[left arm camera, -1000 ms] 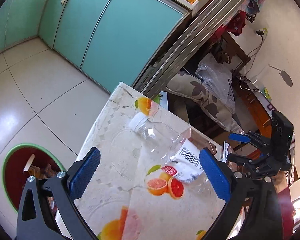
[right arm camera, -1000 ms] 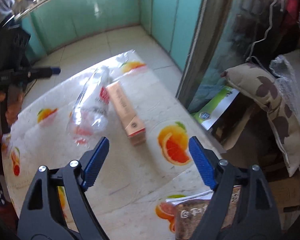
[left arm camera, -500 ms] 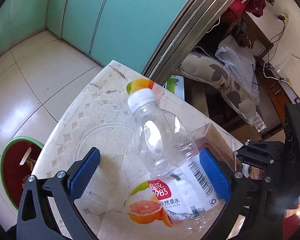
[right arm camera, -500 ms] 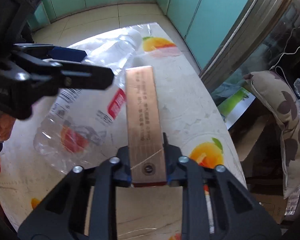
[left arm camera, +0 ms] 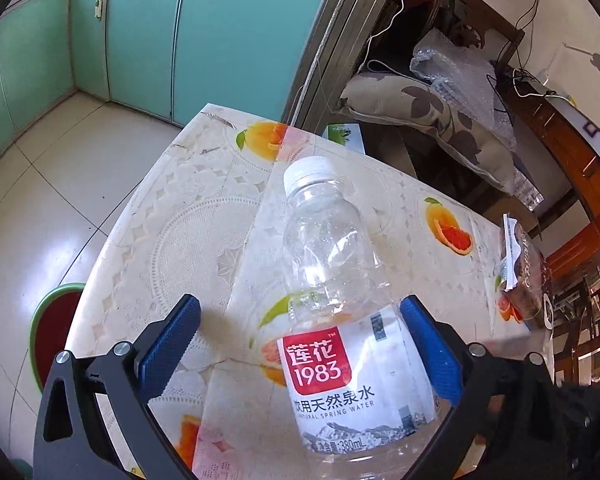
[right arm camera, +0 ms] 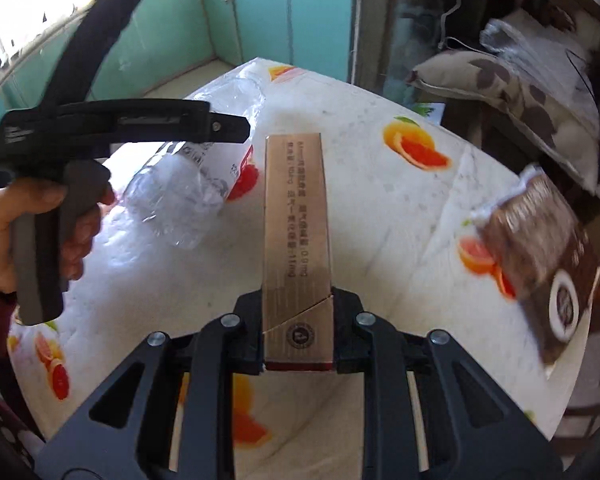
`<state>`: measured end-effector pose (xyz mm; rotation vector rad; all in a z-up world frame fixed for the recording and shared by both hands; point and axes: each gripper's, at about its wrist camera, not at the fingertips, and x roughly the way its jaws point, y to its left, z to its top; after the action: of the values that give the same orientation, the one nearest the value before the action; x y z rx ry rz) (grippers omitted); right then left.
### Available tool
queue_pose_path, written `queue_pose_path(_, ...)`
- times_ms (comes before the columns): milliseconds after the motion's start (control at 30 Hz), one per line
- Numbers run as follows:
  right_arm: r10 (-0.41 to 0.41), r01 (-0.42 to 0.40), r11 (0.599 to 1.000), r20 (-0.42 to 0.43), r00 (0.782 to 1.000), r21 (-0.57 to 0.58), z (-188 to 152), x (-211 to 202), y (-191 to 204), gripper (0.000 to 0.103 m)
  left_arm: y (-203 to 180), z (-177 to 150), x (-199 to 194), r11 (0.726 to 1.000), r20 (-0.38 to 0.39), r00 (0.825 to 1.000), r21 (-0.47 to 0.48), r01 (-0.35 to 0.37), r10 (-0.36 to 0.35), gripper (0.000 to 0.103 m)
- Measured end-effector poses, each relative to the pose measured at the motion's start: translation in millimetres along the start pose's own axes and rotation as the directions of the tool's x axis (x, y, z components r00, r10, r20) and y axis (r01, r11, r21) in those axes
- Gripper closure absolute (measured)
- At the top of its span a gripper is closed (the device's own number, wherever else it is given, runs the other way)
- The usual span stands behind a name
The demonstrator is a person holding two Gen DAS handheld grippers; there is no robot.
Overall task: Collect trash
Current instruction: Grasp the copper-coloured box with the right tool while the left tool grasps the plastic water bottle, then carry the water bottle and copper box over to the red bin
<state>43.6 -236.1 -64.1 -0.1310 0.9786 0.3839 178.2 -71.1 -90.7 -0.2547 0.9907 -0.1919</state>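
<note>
Carton [right arm camera: 296, 240] is now clamped in your right gripper [right arm camera: 297, 332]: a second ago those jaws stood wide over the table, and they have just closed onto the near end of the long brown box, which sticks straight out ahead of the fingers. In the left wrist view the carton no longer lies beside the bottle, so by the look of it it is off the tablecloth [left arm camera: 188, 216] already. One piece of trash secured; next it has to reach a bin.

Your left gripper [left arm camera: 300, 344] has come in around the clear water bottle [left arm camera: 332, 280], which was well ahead of it before. Blue pads sit either side of the labelled body, the right pad just beside it, the left pad [left arm camera: 168, 344] clearly apart. Not gripping yet, jaws wide. Bottle lies on the table, cap pointing away from you.

Brown snack bag [right arm camera: 540, 248] lies untouched at the table's right edge.

Hard to read: bottle base is cut off at the bottom of the left view. Red tub with green rim [left arm camera: 50, 328] on the floor is half hidden by the table edge; probably the bin, contents not visible now. Snack bag is motion-blurred. Right pads are hidden behind the carton.
</note>
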Motion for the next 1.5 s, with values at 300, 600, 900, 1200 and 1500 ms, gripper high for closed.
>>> queue_pose_path(300, -0.020, 0.002, 0.985, 0.107, 0.994, 0.172, -34.7, -34.4, 1.4, 0.081, -18.1, -16.9, -1.7, 0.996, 0.025, 0.997, 0.056, -0.075, 0.073, 0.014)
queue_pose_path(600, -0.040, 0.018, 0.989, 0.150, 0.988, 0.143, -40.4, -40.6, 19.3, 0.081, -8.0, -45.4, -24.0, 0.996, 0.023, 0.998, 0.055, -0.067, 0.066, 0.016)
queue_pose_path(900, -0.071, 0.028, 0.986, 0.264, 0.962, 0.164, -42.7, -61.4, 45.1, 0.081, -3.9, -71.1, -51.0, 0.983, 0.087, 0.996, 0.174, -0.052, 0.037, 0.045)
queue_pose_path(1200, -0.151, 0.087, 0.976, 0.334, 0.930, 0.199, -54.7, -74.5, 80.0, 0.081, 10.7, -103.2, -126.0, 0.957, 0.223, 0.973, 0.291, -0.006, -0.062, 0.046)
queue_pose_path(1500, -0.228, 0.139, 0.956, 0.358, 0.906, 0.257, -58.2, -80.5, 109.3, 0.081, 37.7, -109.2, -150.0, 0.960, 0.286, 0.951, 0.279, 0.035, -0.118, 0.046)
